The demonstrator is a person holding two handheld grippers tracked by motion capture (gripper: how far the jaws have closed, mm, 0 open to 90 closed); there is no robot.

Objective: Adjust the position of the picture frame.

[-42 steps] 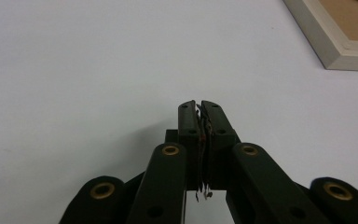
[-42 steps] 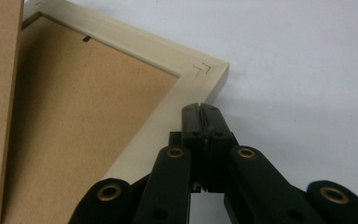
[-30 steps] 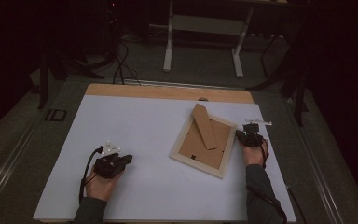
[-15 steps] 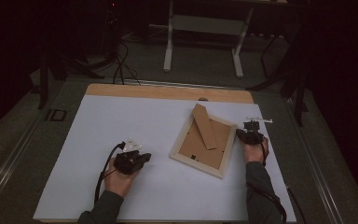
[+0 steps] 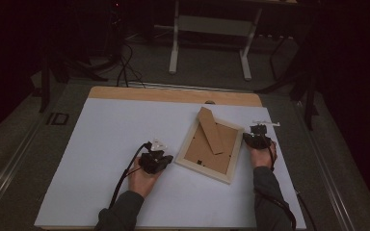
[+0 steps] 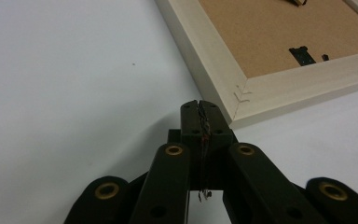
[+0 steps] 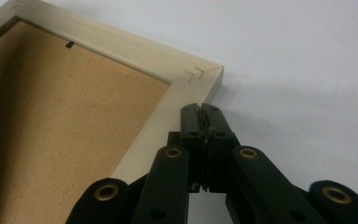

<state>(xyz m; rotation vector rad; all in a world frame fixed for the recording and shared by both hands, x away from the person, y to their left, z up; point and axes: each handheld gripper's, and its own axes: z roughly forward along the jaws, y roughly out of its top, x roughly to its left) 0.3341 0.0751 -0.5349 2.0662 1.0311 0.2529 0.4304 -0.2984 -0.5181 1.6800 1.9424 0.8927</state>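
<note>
Both grippers have their jaws pressed together, holding nothing. A wooden picture frame (image 5: 211, 144) lies face down (brown backing board up, its stand (image 5: 211, 129) raised) on the white table (image 5: 101, 144), right of centre. The left gripper (image 5: 166, 160) sits just beside the frame's near-left corner; the right gripper (image 5: 248, 139) rests against the frame's right edge near a corner.

White mat (image 5: 106, 159) covers wooden tabletop (image 5: 173, 95); black cables (image 5: 123, 72) on floor far left, white stand legs (image 5: 209, 45) beyond table's far edge.
</note>
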